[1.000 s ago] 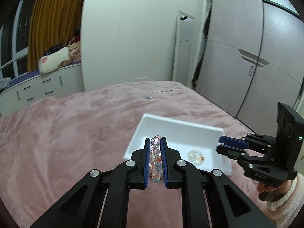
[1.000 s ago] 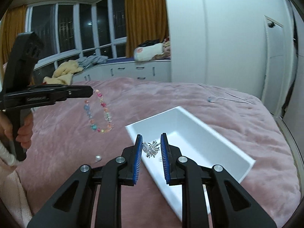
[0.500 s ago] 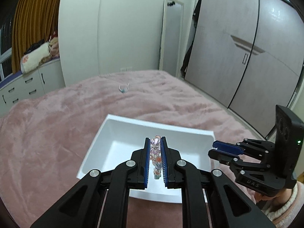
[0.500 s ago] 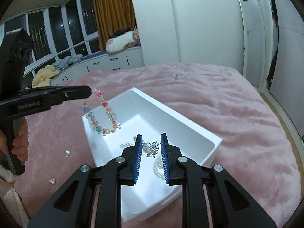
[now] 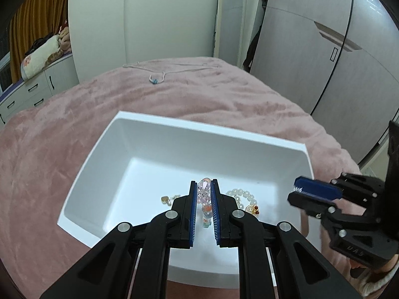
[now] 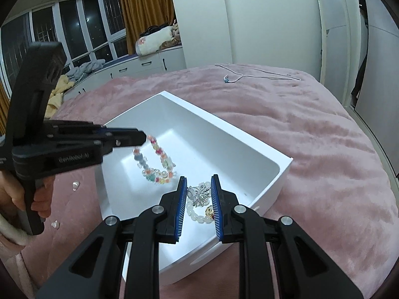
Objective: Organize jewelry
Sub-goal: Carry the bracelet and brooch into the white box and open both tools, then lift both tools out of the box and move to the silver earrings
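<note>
In the left wrist view, the left gripper point(image 5: 203, 189) is squeezed almost closed on a bracelet of colored beads point(image 5: 205, 199). It holds the bracelet over the inside of a white box point(image 5: 154, 149). The box sits on a pink blanket point(image 5: 49, 149). On the box floor lie a string of white beads point(image 5: 243, 195) and a small gold charm point(image 5: 165, 199). The right gripper point(image 5: 299, 191) pokes in from the right side, above the box's right end. Far back on the blanket lies a thin necklace point(image 5: 159, 76).

In the right wrist view, the right gripper point(image 6: 199, 190) is nearly closed on a spiky silver piece point(image 6: 200, 191) (it looks like a little starburst), held over the box point(image 6: 274, 186). The white beads point(image 6: 197, 213) lie under it. From the left, the left gripper point(image 6: 139, 137) dangles the colored bracelet point(image 6: 155, 163) in a loop above the box floor. A hand point(image 6: 25, 196) holds that gripper's handle. Two small clear stones point(image 6: 76, 184) lie on the blanket point(image 6: 311, 137) beside the box.
</note>
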`<action>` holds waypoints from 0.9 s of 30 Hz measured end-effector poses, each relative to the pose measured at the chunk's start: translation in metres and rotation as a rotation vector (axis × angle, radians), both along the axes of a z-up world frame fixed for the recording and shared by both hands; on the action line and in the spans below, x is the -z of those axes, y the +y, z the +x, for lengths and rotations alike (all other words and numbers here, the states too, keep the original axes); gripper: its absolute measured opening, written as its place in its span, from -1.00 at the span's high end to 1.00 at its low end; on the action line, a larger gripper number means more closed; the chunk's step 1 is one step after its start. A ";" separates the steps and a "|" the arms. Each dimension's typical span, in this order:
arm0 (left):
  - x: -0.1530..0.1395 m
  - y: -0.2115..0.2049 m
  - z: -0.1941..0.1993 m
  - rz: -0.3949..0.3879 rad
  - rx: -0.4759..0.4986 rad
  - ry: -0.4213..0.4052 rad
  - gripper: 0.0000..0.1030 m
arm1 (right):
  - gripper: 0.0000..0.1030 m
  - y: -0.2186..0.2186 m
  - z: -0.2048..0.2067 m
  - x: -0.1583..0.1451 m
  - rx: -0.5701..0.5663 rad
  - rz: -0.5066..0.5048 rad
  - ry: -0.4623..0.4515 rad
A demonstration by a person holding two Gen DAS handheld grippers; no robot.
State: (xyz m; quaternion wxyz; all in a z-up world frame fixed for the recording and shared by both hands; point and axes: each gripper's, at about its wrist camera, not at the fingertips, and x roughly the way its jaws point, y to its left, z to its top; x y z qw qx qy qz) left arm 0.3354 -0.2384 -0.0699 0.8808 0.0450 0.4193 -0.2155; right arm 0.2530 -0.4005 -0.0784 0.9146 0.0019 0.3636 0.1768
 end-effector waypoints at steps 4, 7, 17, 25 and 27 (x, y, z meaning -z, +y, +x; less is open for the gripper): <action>0.008 0.002 -0.001 0.010 -0.003 0.014 0.69 | 0.59 0.001 0.001 0.000 -0.005 -0.012 -0.004; 0.010 0.006 -0.001 0.018 -0.004 0.020 0.67 | 0.56 0.003 0.002 -0.002 -0.007 -0.019 -0.009; 0.004 0.020 -0.009 0.023 -0.026 -0.005 0.13 | -0.25 0.016 -0.002 -0.012 0.006 -0.069 -0.051; -0.018 0.059 -0.033 -0.011 -0.068 -0.058 -0.07 | -0.38 0.030 -0.006 -0.028 -0.001 -0.070 -0.089; -0.024 0.073 -0.041 -0.016 -0.085 -0.070 -0.11 | -0.40 0.037 -0.008 -0.033 -0.011 -0.070 -0.102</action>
